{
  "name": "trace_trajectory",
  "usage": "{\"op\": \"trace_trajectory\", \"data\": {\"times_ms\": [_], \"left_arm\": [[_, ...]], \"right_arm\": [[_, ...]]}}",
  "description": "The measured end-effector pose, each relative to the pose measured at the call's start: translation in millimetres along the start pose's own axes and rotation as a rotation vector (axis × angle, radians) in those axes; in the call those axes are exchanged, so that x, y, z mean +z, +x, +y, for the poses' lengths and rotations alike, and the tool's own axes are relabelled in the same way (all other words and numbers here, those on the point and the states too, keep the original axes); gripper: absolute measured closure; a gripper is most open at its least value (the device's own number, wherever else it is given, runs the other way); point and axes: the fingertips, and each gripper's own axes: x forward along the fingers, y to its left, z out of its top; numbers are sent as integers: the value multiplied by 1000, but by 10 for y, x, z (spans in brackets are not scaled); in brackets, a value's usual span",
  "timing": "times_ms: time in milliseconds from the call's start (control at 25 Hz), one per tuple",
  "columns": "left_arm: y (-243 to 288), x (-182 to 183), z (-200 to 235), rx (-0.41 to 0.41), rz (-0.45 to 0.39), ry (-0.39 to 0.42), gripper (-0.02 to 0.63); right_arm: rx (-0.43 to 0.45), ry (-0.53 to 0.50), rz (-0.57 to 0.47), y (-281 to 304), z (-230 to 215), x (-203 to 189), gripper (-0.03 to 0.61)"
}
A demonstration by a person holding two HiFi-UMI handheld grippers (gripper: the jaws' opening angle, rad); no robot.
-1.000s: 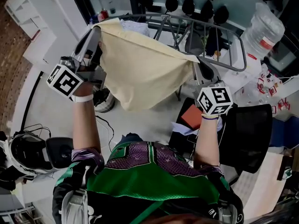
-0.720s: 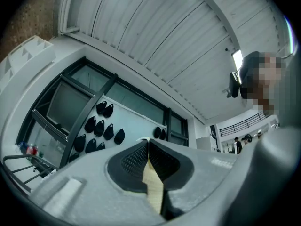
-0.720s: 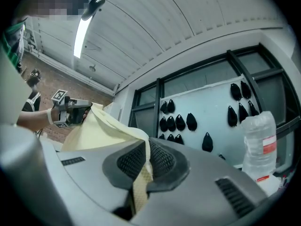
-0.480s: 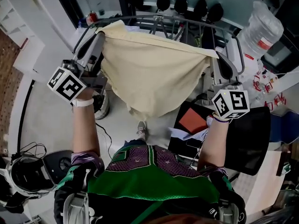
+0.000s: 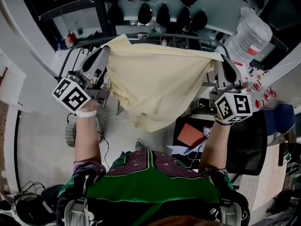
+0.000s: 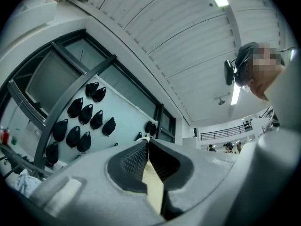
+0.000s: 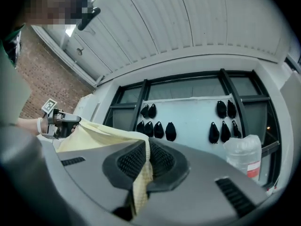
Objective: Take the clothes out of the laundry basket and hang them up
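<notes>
- The cream garment (image 5: 155, 86) is held up in the air in front of the person. Its top edge is pulled taut and the rest sags in a loose fold towards the person's chest.
- That top edge is its long axis. It runs side to side, from one gripper across to the other.
- The left gripper (image 5: 106, 50) is clamped on the left corner. In the left gripper view a thin strip of cream fabric sits pinched between the closed pads (image 6: 134, 161).
- The right gripper (image 5: 221, 59) is clamped on the right corner. In the right gripper view the cloth bunches between its closed pads (image 7: 162, 161) and stretches away towards the other hand.
- The drying rack's rail (image 5: 141, 33) lies just beyond the taut edge and roughly parallel to it. In the head view the left corner seems to reach the rail, while the right corner sits just short of it.
- My reading is that the coming move turns on carrying the edge forward over the rail, with both hands about equally near it.
- Further out are dark pieces on the wall (image 5: 162, 13), a water bottle (image 5: 247, 34) to the right, and a black chair (image 5: 244, 140) lower right.
- I cannot pick out the laundry basket.
</notes>
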Motion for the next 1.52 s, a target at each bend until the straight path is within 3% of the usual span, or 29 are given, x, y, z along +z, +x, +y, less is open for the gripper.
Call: {"op": "trace_trajectory", "data": {"times_ms": [360,640,1120,1520], "left_arm": [[492,170,662,-69,-5,-4,592],[837,117,1041,-71,8,-6,592],[1560,-89,1728,-5,24,36,592],[2793,-268,2568,105,62,76,592]], "right_arm": [[-87,-63,-22,593,-75,202,574],[-119,-83,18,917,-226,85,574],[-86,-116,-4,1845,-741,-177,574],[-31,-47,-7,3114,-1648,-573,574]]}}
